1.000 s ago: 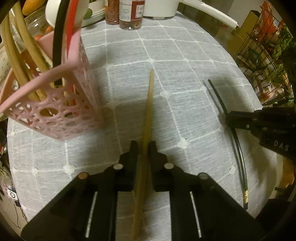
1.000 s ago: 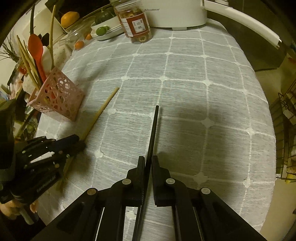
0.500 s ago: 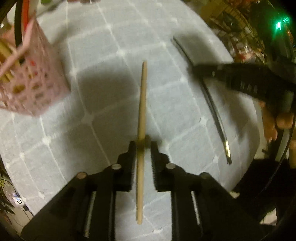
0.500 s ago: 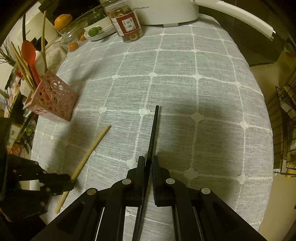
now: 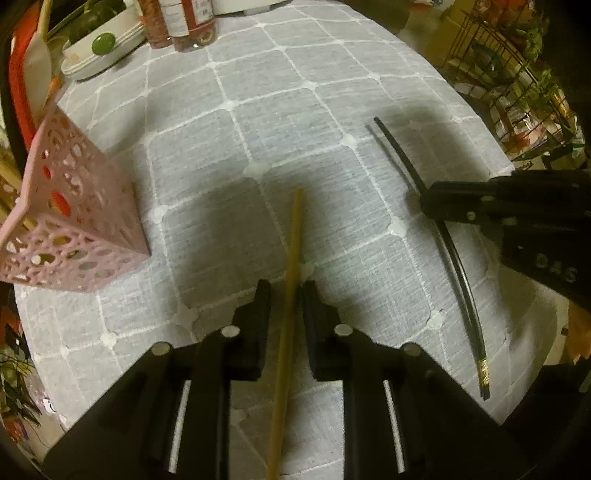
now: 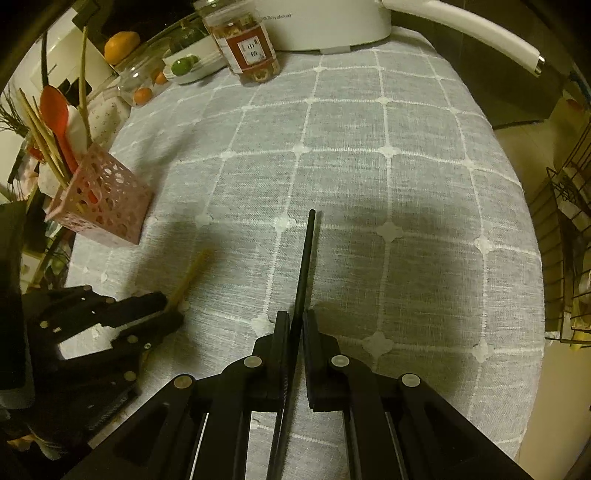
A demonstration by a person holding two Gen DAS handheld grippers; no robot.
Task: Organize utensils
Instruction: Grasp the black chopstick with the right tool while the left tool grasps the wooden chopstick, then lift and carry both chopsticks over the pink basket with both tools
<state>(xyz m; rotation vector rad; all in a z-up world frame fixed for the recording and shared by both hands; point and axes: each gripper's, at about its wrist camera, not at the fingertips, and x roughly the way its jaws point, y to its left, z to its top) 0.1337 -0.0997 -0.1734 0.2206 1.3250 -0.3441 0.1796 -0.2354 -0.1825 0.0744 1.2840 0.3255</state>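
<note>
My left gripper (image 5: 286,291) is shut on a wooden chopstick (image 5: 290,258) that points forward over the grey tablecloth. My right gripper (image 6: 295,321) is shut on a black chopstick (image 6: 304,258), held low over the cloth. In the left wrist view the black chopstick (image 5: 443,236) runs through the right gripper (image 5: 424,203) at the right. In the right wrist view the left gripper (image 6: 166,310) holds the wooden chopstick (image 6: 190,277) at lower left. A pink perforated holder (image 5: 74,221) with chopsticks and spoons stands at left; it also shows in the right wrist view (image 6: 103,199).
At the table's far edge stand a jar (image 6: 251,48), a white plate with a green fruit (image 5: 99,51), a white appliance (image 6: 325,22) and a glass jar of oranges (image 6: 136,81). A wire rack (image 5: 517,74) stands beyond the right edge.
My left gripper has swung back, so the pink holder and far jars are in its view again. The wooden chopstick's tip has moved nearer the black one. Both grips are unchanged.
</note>
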